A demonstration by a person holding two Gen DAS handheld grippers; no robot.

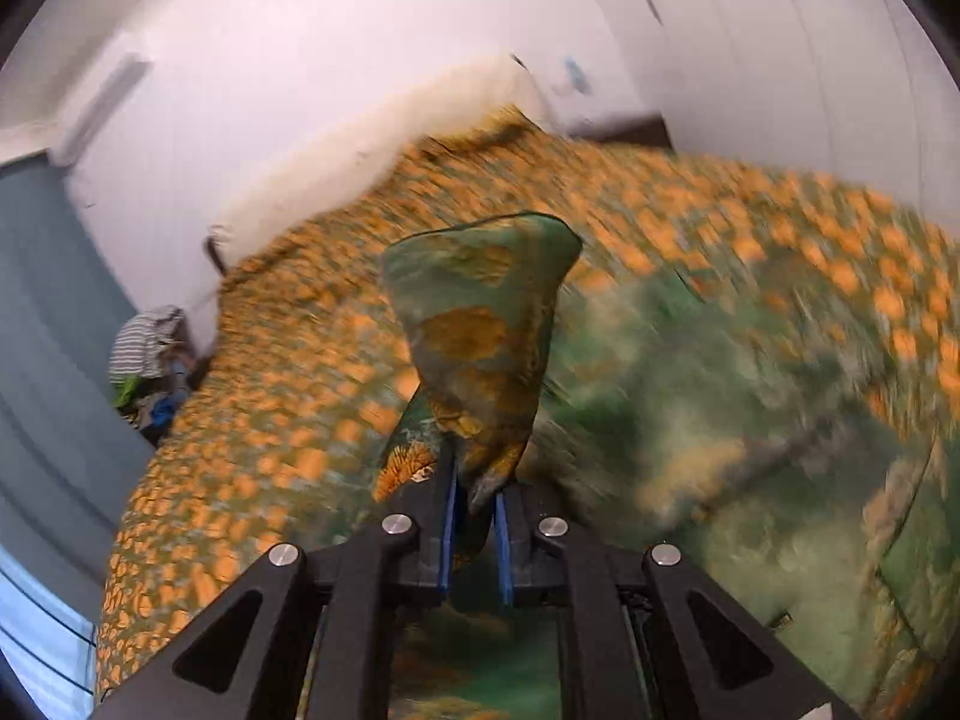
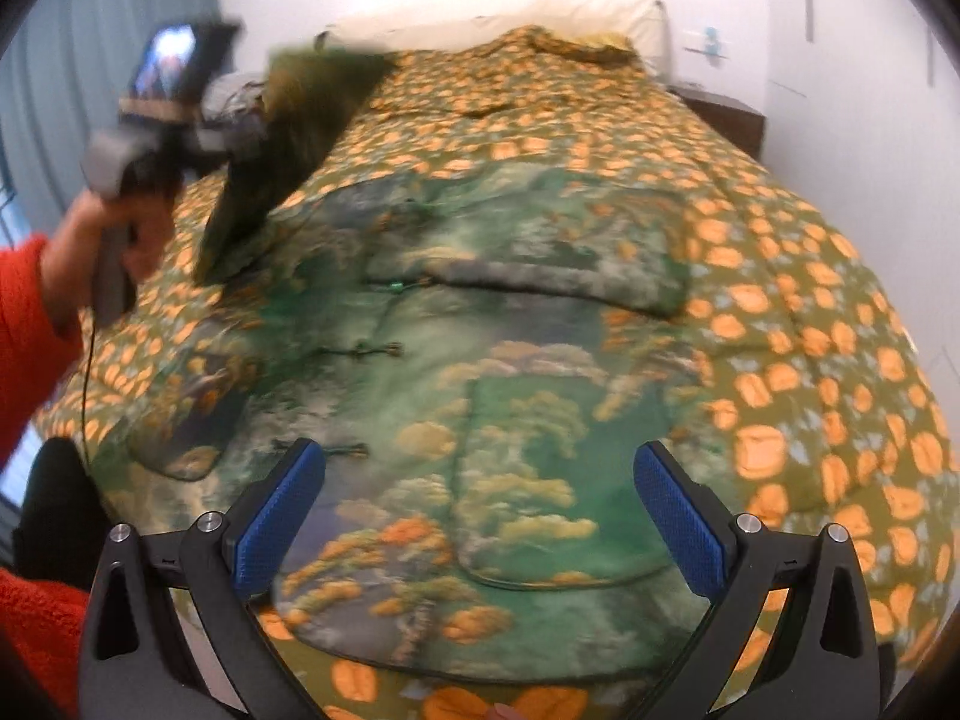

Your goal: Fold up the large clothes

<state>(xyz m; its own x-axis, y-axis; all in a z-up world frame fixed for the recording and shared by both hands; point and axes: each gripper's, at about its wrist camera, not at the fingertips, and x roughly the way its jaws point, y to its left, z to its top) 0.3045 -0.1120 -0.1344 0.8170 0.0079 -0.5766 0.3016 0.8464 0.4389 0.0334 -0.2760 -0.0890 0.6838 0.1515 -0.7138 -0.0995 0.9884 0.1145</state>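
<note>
A large green jacket (image 2: pixel 480 372) with a tree and cloud print lies spread on the bed, its right sleeve folded across the chest. My left gripper (image 1: pixel 475 516) is shut on the jacket's left sleeve (image 1: pixel 480 324) and holds it lifted above the bed; it also shows in the right wrist view (image 2: pixel 240 132), with the sleeve (image 2: pixel 282 138) hanging from it. My right gripper (image 2: pixel 480 516) is open and empty, hovering over the jacket's lower hem.
The bed is covered by an olive quilt (image 2: pixel 810 330) with orange patches. White pillows (image 2: pixel 600 12) lie at the head. A dark nightstand (image 2: pixel 729 114) stands by the right wall. A pile of clothes (image 1: pixel 147 354) sits beside the bed near a blue curtain.
</note>
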